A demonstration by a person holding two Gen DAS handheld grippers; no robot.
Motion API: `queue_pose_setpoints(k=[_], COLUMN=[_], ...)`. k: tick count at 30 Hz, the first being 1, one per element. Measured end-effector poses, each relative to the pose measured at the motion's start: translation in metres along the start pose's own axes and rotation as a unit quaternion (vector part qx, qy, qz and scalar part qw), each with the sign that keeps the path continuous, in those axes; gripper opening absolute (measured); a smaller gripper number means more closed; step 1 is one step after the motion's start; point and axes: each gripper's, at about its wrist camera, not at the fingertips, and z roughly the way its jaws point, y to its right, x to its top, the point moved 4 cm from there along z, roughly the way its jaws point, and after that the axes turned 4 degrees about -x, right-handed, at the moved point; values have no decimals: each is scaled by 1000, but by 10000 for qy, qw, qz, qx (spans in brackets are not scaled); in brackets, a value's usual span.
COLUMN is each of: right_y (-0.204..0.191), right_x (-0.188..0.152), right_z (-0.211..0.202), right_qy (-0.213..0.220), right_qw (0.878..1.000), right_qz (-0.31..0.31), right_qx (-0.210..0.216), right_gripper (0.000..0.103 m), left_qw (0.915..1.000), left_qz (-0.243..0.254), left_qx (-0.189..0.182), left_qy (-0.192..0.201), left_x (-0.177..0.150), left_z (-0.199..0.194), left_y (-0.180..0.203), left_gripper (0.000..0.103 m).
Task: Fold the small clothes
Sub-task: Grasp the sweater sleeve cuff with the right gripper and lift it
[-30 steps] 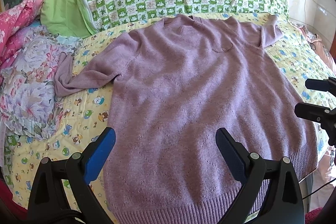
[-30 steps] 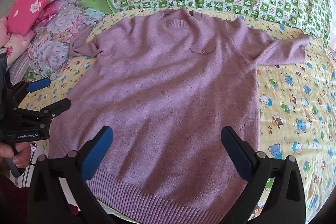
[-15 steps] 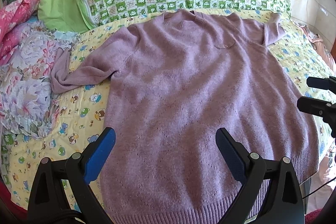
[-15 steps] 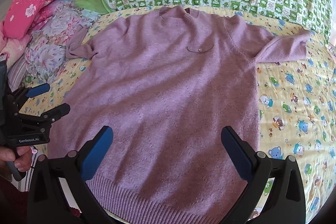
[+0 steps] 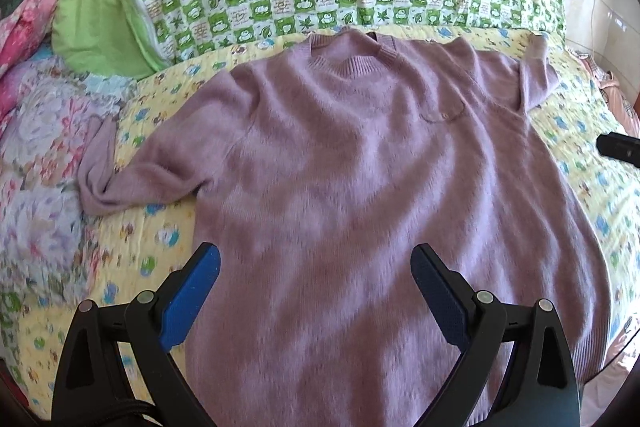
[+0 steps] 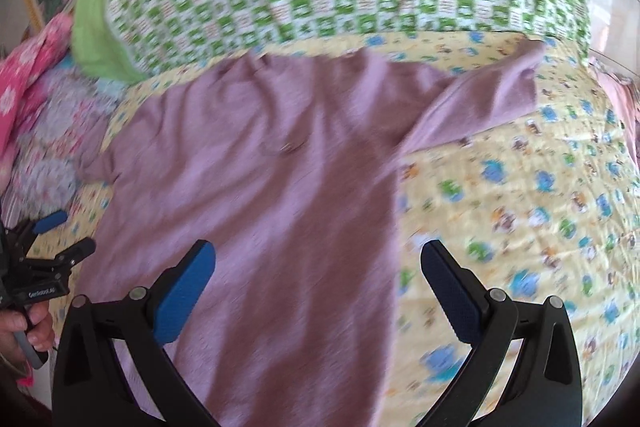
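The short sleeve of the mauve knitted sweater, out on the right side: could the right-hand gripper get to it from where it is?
Probably yes. The right gripper is open and empty, and only the flat sweater and yellow cartoon-print quilt lie between it and the sleeve; nothing covers the sleeve.

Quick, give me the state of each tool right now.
Left tool: open, holding nothing, over the purple sweater.
Right tool: open, holding nothing, over the sweater's side edge.

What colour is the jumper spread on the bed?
Pale mauve-pink jumper; sharpest in the left wrist view.
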Motion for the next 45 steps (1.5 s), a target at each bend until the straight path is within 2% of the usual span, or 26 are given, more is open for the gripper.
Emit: queue_pose_setpoints(k=[8,11,15,17,19,24,29,32,34,37,40,42,45], right_y=[83,123,173,195,206,233,264,272,276,272,247,201,109], right_x=[89,127,166,184,196,228,234,231,229,230,238,249,254], right_z=[28,40,64,83,96,142,177,187,188,181,158,129,91], right_qy=[180,282,293,270,251,113,-310,-470,-491,-386,17,468,720], right_qw=[9972,9938,9855,9814,9792,9744,9666,9664,9658,9691,9786,9876,9922], right_qz=[507,832,1403,1632,1755,1995,2043,1884,1831,1788,1683,1467,667], right_qx=[-516,-687,-913,-977,-988,-1033,-1519,-1682,-1768,-1655,-1180,-299,769], right_gripper=[102,97,69,63,59,58,56,38,17,9,8,8,8], left_qw=[9997,9991,9990,9989,9988,9978,9961,9945,9932,9911,9910,9909,9900], left_qz=[-157,-294,-301,-267,-262,-360,-594,-734,-790,-820,-825,-895,-1047], left_qx=[-168,-279,-243,-207,-211,-203,-139,-129,-44,43,9,-98,-310], left_qy=[-43,-91,-242,-313,-352,-514,-633,-737,-858,-1051,-1050,-999,-897], left_x=[65,86,113,124,134,160,176,178,176,167,164,165,162], left_z=[42,58,89,106,120,161,192,209,223,238,239,232,209], left_y=[1,2,7,11,14,12,-3,-11,-16,-21,-21,-21,-24], left_gripper=[97,97,97,96,97,96,96,96,96,96,97,97,97])
